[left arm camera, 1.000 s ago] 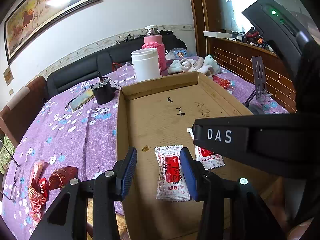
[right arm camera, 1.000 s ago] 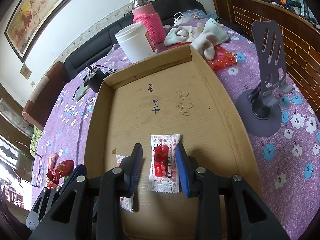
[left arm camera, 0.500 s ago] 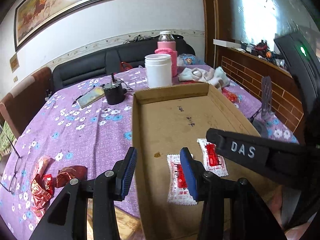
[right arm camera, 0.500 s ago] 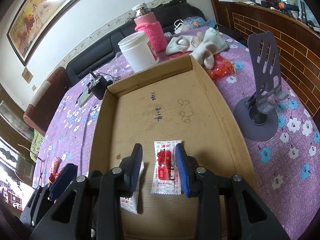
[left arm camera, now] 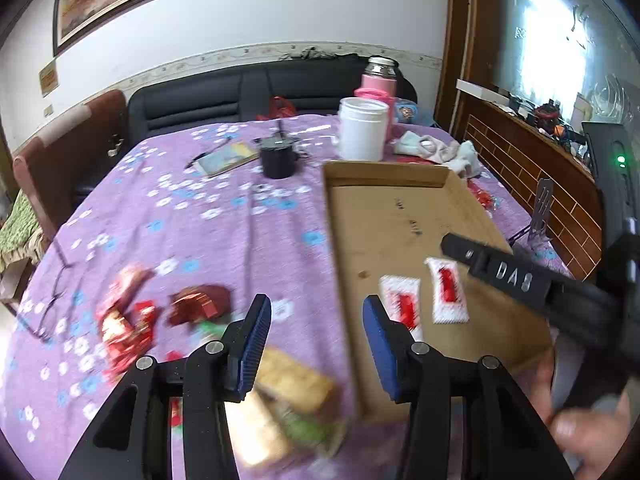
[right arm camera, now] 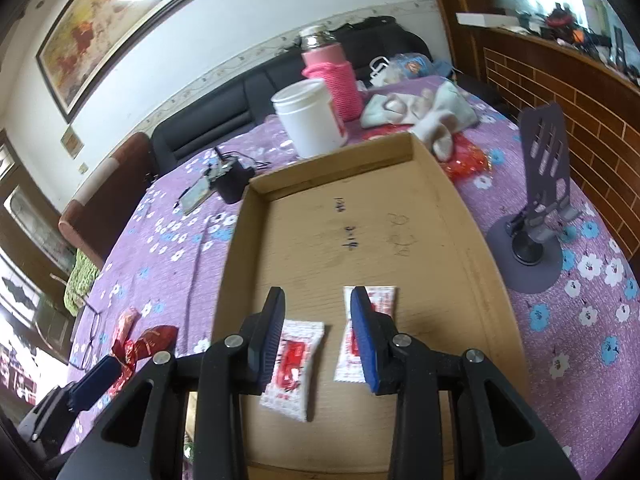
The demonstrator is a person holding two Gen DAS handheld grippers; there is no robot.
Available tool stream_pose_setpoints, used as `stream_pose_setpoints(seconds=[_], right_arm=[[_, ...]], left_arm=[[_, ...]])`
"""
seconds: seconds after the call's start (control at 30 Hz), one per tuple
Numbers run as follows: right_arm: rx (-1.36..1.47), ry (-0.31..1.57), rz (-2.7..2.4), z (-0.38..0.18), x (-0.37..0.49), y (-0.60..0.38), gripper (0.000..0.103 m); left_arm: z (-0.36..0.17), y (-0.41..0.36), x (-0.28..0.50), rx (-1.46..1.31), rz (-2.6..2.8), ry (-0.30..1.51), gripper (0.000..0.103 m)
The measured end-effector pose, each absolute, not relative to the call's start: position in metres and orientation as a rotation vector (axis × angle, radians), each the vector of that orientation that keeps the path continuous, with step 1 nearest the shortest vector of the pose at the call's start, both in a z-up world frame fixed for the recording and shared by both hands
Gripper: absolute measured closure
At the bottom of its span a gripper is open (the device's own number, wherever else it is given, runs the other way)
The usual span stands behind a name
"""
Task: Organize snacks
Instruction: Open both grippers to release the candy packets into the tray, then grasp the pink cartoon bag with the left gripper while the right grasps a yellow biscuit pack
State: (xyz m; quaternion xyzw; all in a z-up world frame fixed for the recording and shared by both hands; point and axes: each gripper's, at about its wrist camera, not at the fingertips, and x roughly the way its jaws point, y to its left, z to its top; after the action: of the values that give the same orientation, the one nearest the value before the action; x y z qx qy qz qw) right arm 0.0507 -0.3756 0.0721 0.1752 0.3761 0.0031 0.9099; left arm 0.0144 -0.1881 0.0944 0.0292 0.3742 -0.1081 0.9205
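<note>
Clutter surrounds my left gripper (left arm camera: pixel 316 322): red candy wrappers (left arm camera: pixel 124 320) lie off its left finger, a blurred biscuit packet (left arm camera: pixel 296 380) sits just beneath, and the cardboard tray's wall (left arm camera: pixel 340 264) stands before its right finger. Its jaws are opening, empty. My right gripper (right arm camera: pixel 316 328) hovers in the tray, jaws narrow and gripping nothing, two white-and-red sachets (right arm camera: pixel 294 364) (right arm camera: pixel 376 304) under its fingers. A phone stand (right arm camera: pixel 536 216) rises beyond its right finger.

free: far half of cardboard tray (right arm camera: pixel 400 200) | obstacles: two sachets (right arm camera: pixel 294 360) near edge; white jar (right arm camera: pixel 310 118) behind
</note>
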Motion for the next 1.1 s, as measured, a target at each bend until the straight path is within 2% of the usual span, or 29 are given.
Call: stream_pose_setpoints(seconds=[0.1,0.43,0.87,0.9,1.0,1.1], right_arm=[[0.34,0.77,0.03,0.074,0.048,-0.364,0.07],[0.222,0.772,0.195,0.076,0.035,-0.303,0.066],[0.15,0.771,0.27,0.074,0.025,-0.272,0.064],[0.147,0.772,0.278,0.074,0.025,-0.27,0.064],[0.132,0.779,0.302,0.073,0.023,-0.264,0.064],[0.108,0.802,0.353,0.069,0.022,-0.252,0.064]], left_arm=[[0.095,-0.157,0.0,0.054,-0.178,0.769,0.044],[0.054,-0.019,-0.027,-0.124,0.052,0.907,0.044],[0.018,-0.027,-0.006,-0.111,0.072,0.981,0.044],[0.017,-0.025,-0.004,-0.115,0.074,0.981,0.052],[0.015,-0.024,0.003,-0.085,0.1,0.969,0.067],[0.014,-0.019,0.006,-0.073,0.118,0.952,0.072]])
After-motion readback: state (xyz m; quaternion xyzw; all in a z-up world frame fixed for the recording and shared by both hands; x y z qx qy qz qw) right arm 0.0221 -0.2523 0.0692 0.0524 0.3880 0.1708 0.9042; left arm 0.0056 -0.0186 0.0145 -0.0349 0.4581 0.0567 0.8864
